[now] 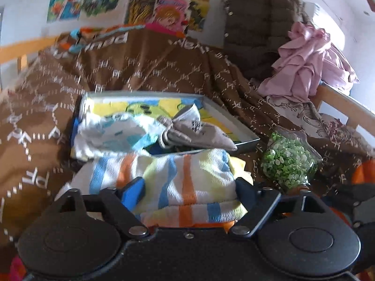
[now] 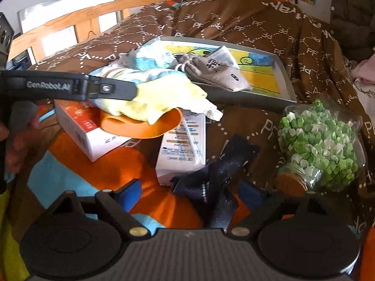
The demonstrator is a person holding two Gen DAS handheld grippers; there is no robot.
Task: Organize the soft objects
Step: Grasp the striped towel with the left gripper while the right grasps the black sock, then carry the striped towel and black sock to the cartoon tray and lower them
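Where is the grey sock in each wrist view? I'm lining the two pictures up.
Left wrist: grey sock lies just right of centre, on the tray's near right part.
Right wrist: grey sock lies upper centre, over the tray's near rim.
Shared landmark: the jar of green paper stars, right of the tray in both.

Striped cloth orange/blue/yellow; grey socks; brown patterned blanket.
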